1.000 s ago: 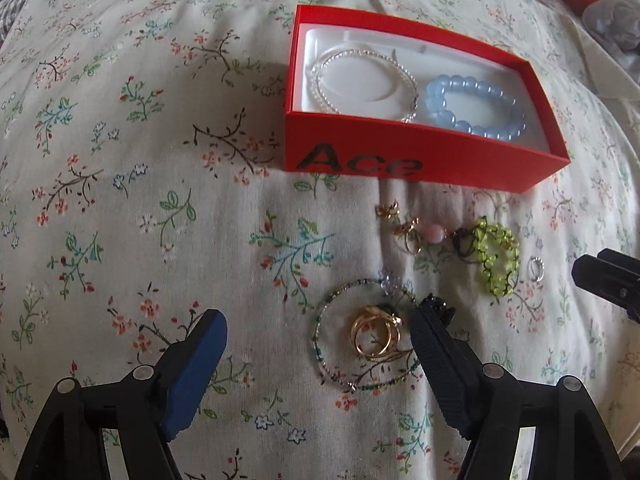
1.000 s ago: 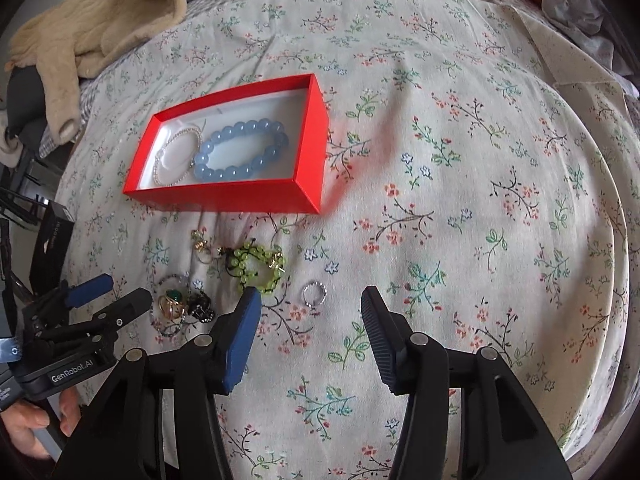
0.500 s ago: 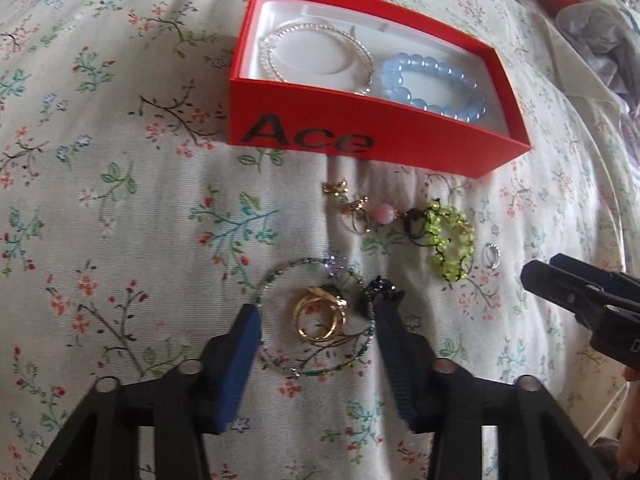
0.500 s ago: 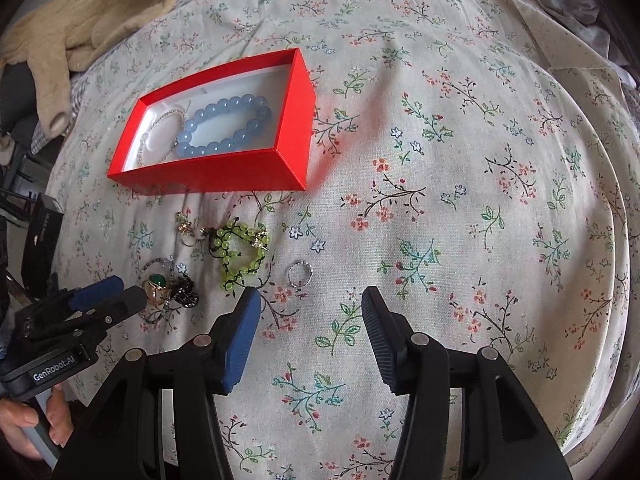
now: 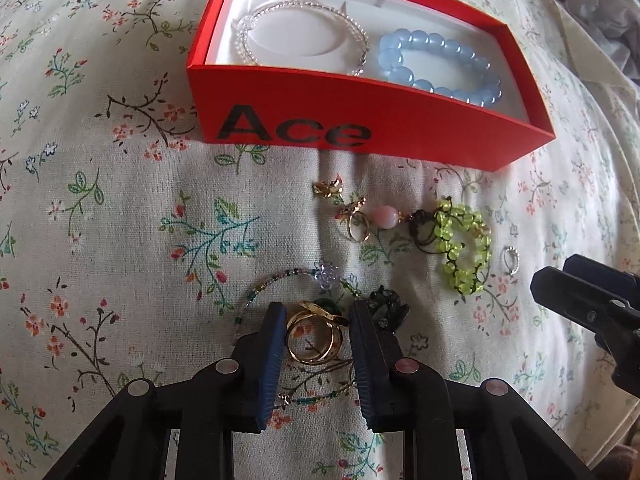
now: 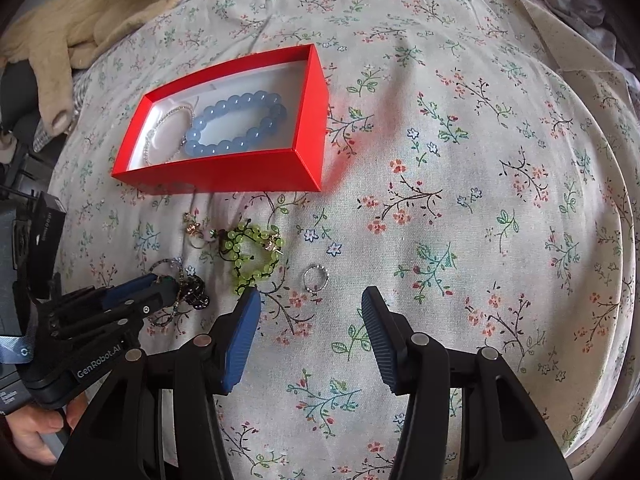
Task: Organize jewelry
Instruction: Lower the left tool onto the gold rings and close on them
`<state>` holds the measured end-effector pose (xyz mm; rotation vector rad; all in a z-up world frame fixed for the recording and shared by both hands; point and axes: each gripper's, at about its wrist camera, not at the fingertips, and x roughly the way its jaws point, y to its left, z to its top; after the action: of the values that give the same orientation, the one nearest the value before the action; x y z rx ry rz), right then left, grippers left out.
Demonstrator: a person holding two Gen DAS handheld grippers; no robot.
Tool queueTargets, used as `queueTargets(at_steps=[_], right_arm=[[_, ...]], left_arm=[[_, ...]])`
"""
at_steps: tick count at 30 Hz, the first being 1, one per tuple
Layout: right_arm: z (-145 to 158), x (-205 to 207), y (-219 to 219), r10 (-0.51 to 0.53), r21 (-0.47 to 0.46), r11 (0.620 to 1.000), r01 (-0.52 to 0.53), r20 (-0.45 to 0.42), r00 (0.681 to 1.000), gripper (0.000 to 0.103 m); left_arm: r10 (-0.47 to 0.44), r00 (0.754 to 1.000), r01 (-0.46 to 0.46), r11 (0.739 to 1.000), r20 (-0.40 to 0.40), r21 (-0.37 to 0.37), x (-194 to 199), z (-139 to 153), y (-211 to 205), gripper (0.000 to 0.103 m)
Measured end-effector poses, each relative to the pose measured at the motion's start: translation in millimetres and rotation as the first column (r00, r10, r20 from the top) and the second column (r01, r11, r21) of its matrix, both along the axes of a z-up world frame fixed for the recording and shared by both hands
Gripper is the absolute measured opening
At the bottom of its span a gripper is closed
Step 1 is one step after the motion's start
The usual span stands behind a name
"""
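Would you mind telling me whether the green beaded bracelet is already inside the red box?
No, the green beaded bracelet lies on the floral bedspread in front of the red box, which holds only two other bracelets.
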<state>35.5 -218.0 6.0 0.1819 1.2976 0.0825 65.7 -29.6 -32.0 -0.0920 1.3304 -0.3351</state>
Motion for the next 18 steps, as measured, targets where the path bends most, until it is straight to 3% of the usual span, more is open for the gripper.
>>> queueTargets(at_steps=[10, 16, 18], right_arm=[[-2, 7, 5, -0.014, 0.012, 1.000, 0.014, 0.001, 1.000, 0.056], [-4, 7, 27, 0.043, 0.119, 0.992, -0.041, -0.012, 0.999, 0.055], [-5, 8, 36, 0.066, 0.139, 0.988, -0.063, -0.015, 0.998, 0.046]], left_arm=[[0.006, 0.999, -0.004, 0.999, 0.053, -0.038, -5, 21, 10, 0.022], [0.035, 0.998, -0.032, 0.998, 0.054, -0.047, -5, 24, 31, 0.022], [0.039, 0.998, -0.036, 0.998, 0.056, -0.047, -6, 26, 35, 0.022]])
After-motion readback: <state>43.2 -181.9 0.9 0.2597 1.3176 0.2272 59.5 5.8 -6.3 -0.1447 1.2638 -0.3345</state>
